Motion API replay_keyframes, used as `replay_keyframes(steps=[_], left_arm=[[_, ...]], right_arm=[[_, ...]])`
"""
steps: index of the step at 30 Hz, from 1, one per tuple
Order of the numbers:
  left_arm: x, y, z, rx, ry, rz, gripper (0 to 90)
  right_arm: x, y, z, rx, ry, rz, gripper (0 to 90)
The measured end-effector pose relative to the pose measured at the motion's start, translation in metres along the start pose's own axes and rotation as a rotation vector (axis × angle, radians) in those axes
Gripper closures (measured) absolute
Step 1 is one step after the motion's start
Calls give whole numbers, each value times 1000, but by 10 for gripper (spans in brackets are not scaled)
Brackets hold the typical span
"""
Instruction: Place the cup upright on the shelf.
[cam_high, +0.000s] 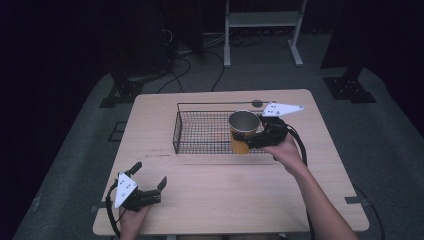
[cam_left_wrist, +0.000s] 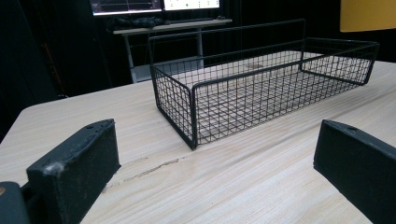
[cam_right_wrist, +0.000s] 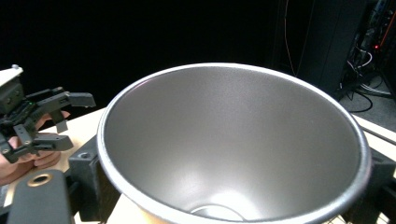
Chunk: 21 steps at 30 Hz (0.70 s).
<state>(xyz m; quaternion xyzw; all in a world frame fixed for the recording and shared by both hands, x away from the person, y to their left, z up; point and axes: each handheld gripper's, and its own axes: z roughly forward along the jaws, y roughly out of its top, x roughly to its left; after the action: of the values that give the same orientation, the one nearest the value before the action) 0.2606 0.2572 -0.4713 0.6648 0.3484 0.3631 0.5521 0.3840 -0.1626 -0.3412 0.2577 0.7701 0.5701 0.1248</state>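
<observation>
Right gripper (cam_high: 250, 139) clamps yellow steel-lined cup (cam_high: 243, 131) over wire basket (cam_high: 200, 131); lower it upright, clear of the rim; left gripper (cam_high: 149, 181) idle, jaws apart

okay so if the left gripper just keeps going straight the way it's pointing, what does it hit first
Most likely the wire basket: in the left gripper view its near corner stands straight ahead between the open jaws of the left gripper, with bare table before it.

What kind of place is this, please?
Probably a lab or recording studio: dark surroundings, a wooden table on grey carpet, stand bases with loose cables on the floor, and monitors on a desk behind.
</observation>
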Motion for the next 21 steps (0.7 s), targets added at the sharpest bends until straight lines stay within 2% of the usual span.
replay_keyframes(steps=[21], left_arm=[[1,0,0,0,0,-7,0]], right_arm=[[-29,21,19,24,-13,-5,125]])
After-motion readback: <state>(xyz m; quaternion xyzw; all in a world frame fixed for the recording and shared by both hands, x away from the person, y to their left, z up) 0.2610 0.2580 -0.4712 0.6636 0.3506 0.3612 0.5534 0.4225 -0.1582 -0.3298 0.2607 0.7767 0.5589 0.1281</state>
